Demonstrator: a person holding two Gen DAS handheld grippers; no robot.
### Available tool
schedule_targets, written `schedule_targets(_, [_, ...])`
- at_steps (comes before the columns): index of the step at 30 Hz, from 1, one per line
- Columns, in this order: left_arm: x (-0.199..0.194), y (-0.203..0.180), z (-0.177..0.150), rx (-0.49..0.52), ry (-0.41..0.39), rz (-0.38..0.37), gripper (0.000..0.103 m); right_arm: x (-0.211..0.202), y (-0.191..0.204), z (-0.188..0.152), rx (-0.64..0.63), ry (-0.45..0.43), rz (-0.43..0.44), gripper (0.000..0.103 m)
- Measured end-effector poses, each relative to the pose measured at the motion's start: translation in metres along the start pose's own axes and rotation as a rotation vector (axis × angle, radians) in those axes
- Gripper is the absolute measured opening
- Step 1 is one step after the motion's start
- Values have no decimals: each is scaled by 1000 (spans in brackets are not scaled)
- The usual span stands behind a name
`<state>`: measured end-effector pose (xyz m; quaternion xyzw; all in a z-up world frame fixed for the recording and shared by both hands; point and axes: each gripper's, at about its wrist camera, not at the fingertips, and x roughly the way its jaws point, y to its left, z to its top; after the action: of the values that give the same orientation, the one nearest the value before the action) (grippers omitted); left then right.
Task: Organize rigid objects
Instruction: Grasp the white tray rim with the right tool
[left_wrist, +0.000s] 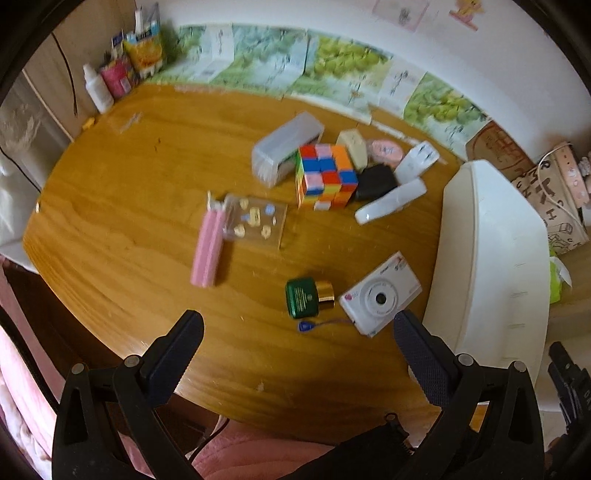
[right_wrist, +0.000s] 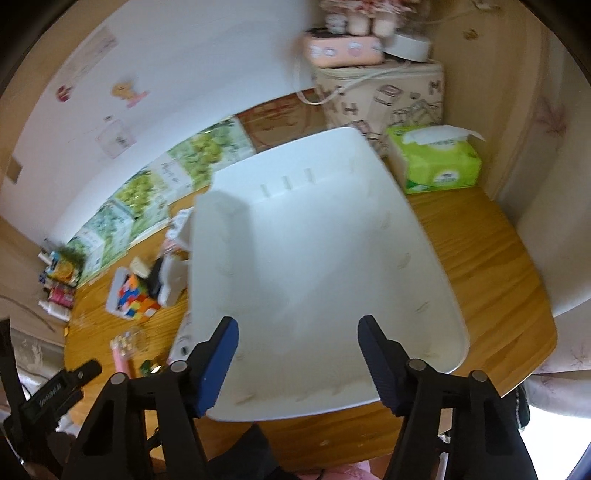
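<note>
My left gripper (left_wrist: 297, 326) is open and empty above the near edge of the wooden table (left_wrist: 122, 177). Just ahead lie a green jar with a gold cap (left_wrist: 308, 298) and a white toy camera (left_wrist: 380, 293). Further off are a pink case (left_wrist: 207, 248), a clear sticker box (left_wrist: 255, 220), a colourful cube (left_wrist: 325, 175), a clear plastic box (left_wrist: 286, 147), a black item (left_wrist: 375, 181) and white items (left_wrist: 391, 201). My right gripper (right_wrist: 297, 334) is open and empty over the empty white bin (right_wrist: 436, 280), which also shows in the left wrist view (left_wrist: 495, 258).
Bottles and packets (left_wrist: 118, 70) stand at the far left corner. A green tissue pack (right_wrist: 436, 162) and a patterned bag (right_wrist: 384, 99) stand behind the bin. A wall with posters (left_wrist: 332, 62) lines the back. The cube (right_wrist: 135, 295) shows left of the bin.
</note>
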<state>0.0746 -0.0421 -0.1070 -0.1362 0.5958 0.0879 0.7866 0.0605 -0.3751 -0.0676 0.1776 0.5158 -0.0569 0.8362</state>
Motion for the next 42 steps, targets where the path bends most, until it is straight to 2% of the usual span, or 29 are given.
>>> schedule_targets(3, [15, -5, -5, 4, 36, -2, 102, 4, -16, 6, 6, -11, -38, 60])
schedule_targets(6, [28, -10, -10, 17, 75, -17, 102, 10, -34, 15, -1, -15, -118, 53])
schedule_targets(8, [36, -13, -10, 31, 93, -26, 102, 14, -46, 21, -2, -10, -140, 50])
schedule_targets(11, [47, -21, -9, 54, 110, -43, 102, 22, -63, 31, -7, 12, -157, 39])
schedule_targets(15, [54, -34, -1, 122, 79, -96, 102, 33, -81, 41, -5, 48, -136, 31])
schedule_targets(21, [65, -58, 10, 258, 74, -127, 102, 58, -96, 52, -13, 129, -77, 21])
schedule_targets(27, [84, -72, 16, 351, 111, -107, 102, 76, -102, 59, -3, 174, -61, 14])
schedule_targets(36, [111, -92, 19, 466, 165, -83, 101, 87, -108, 64, -8, 186, -36, 8])
schedule_targets(42, [120, -102, 30, 462, 181, -144, 99, 90, -102, 68, -52, 171, -37, 8])
